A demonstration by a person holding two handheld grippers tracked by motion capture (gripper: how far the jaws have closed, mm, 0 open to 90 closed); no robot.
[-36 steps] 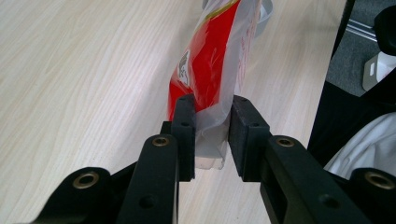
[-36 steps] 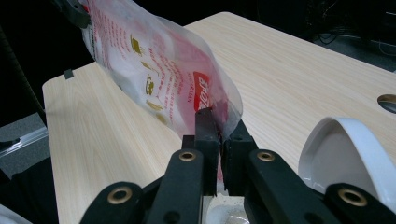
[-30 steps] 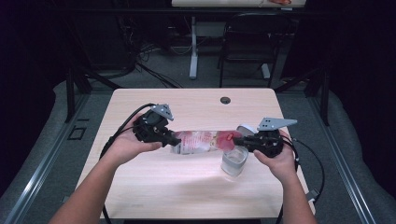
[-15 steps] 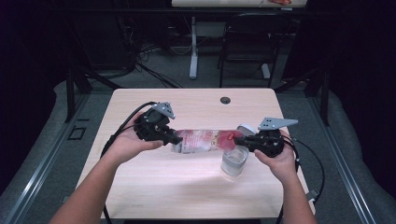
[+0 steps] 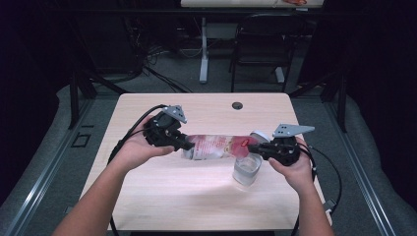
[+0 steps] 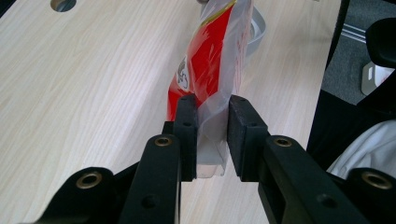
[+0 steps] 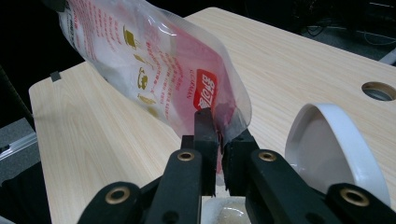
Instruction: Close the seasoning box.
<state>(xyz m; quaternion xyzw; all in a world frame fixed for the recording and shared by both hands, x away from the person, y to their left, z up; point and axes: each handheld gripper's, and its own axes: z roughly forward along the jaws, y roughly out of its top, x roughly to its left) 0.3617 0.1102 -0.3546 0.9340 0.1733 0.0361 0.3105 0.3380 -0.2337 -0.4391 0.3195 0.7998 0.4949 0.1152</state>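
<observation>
Nearest the person, a clear plastic cup point(image 5: 246, 169) stands on the table point(image 5: 162, 196), and it serves as the landmark. Directly above the cup, the right gripper point(image 5: 259, 147) pinches one end of a red and clear pouch point(image 5: 216, 146). The pouch's long axis runs level from there toward the left gripper point(image 5: 183, 145), clamped on the far end. Just behind the cup lies a white lid point(image 7: 327, 144).

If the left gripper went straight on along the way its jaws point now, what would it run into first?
The left gripper is shut on the plastic pouch, so the pouch itself fills that line; beyond it, probably the right gripper at the far end.
</observation>
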